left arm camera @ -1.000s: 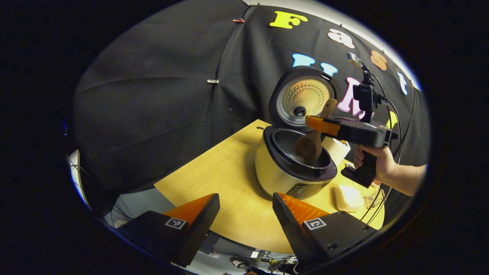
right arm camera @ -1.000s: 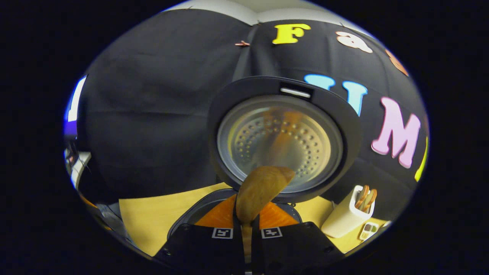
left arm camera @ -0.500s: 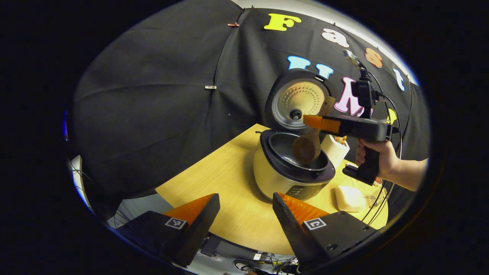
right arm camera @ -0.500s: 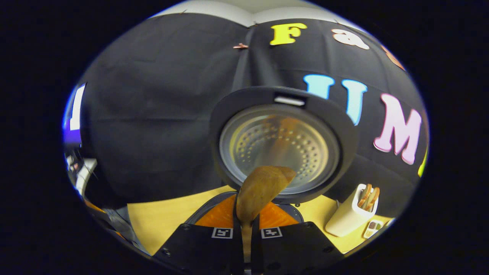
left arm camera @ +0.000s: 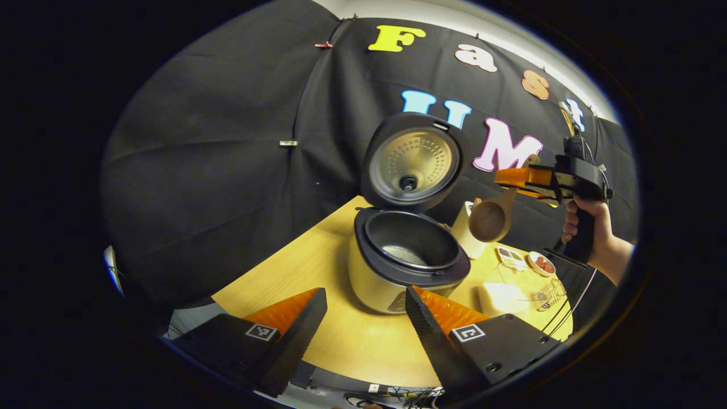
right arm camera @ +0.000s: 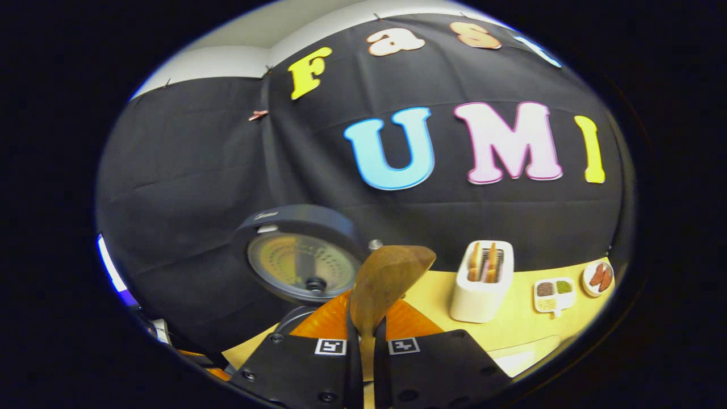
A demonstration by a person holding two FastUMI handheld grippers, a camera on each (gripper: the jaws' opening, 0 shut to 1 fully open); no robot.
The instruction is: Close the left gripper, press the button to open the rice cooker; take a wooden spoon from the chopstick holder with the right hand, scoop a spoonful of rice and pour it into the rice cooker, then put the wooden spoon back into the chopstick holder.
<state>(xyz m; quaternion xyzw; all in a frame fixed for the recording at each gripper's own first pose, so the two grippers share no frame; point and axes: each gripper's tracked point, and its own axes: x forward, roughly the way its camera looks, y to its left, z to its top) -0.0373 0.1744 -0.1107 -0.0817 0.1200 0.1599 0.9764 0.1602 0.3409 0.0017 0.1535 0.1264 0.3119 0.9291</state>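
The rice cooker [left arm camera: 397, 267] stands on the wooden table [left arm camera: 318, 272] with its lid [left arm camera: 412, 165] raised, and a little rice lies in the dark inner pot [left arm camera: 406, 253]. My right gripper [left arm camera: 519, 176], held by a hand, is shut on the wooden spoon [left arm camera: 488, 220], whose bowl hangs right of the cooker in front of the white chopstick holder [left arm camera: 463, 230]. In the right gripper view the spoon [right arm camera: 386, 281] rises between the shut fingers of my right gripper [right arm camera: 366, 346], with the holder [right arm camera: 483, 281] ahead to the right. My left gripper [left arm camera: 363, 309] stands open near the table's front edge.
A small divided dish [right arm camera: 552, 292] and a round dish [right arm camera: 597, 277] sit right of the holder. A pale box [left arm camera: 500, 298] and a wire rack [left arm camera: 548, 294] lie near the table's right edge. Black cloth walls the back.
My right gripper has carried the spoon out of the cooker's pot and off to the right, toward the chopstick holder. The left gripper's view has swung a little; its fingers stay open.
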